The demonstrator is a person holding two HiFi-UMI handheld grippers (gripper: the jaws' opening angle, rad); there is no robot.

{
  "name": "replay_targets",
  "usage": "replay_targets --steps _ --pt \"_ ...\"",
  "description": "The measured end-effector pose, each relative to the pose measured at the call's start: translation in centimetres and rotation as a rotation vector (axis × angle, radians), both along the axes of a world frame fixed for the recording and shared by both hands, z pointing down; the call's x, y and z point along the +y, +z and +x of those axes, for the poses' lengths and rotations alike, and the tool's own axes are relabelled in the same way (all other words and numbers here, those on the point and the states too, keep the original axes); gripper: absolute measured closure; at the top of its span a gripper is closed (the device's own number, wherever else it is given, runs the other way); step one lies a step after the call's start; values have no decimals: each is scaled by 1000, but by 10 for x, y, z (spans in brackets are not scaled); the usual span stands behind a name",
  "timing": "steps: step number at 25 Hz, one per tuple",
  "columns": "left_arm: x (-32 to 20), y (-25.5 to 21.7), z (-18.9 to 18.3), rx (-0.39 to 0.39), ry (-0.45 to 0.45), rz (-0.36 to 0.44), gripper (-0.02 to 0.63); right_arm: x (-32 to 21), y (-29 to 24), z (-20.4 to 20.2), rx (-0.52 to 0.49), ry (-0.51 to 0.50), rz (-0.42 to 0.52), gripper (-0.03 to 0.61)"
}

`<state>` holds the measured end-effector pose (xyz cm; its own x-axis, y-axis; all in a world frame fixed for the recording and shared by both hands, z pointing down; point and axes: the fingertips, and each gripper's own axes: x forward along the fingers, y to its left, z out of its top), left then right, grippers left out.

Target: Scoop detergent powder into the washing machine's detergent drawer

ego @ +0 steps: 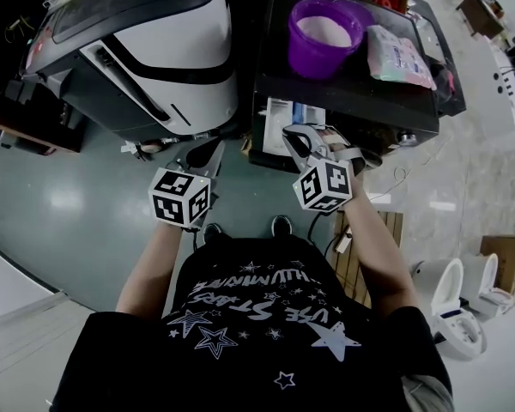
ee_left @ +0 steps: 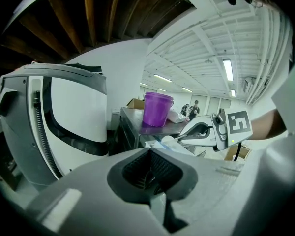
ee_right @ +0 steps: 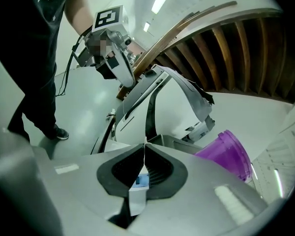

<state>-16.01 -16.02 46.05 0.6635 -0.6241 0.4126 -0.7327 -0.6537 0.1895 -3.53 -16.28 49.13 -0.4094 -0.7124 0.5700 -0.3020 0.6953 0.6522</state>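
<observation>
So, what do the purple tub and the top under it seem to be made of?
The purple tub looks like glossy, translucent plastic: light glows through its wall. The top under it is probably sheet metal, dull grey with a folded edge.

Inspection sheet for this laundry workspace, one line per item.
Surface: dark unit top, bearing tub and packet.
Job's things: purple tub holding white powder; detergent drawer open at the unit's front.
Clutter: pastel packet beside the tub.
Grippers: left gripper shut, empty; right gripper shut, tips over the drawer.
Cables: black cable hanging from the right gripper.
Surroundings: white appliance left of the unit; grey floor; white toilets at right.
</observation>
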Motion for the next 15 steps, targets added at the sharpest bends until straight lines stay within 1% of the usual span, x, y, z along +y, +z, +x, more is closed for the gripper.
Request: replay_targets --steps 4,7,10,15 --pt "9 4 8 -5 -42 -11 612 1 0 4 -32 -29 -11 543" --pt "15 6 12 -14 -72 -20 612 0 -4 9 -101 -24 -35 543" --pt "19 5 16 -22 -111 -20 612 -1 -10 14 -204 -10 -80 543" --pt "26 0 25 -21 -196 -4 612 -4 -25 20 -455 30 -218 543"
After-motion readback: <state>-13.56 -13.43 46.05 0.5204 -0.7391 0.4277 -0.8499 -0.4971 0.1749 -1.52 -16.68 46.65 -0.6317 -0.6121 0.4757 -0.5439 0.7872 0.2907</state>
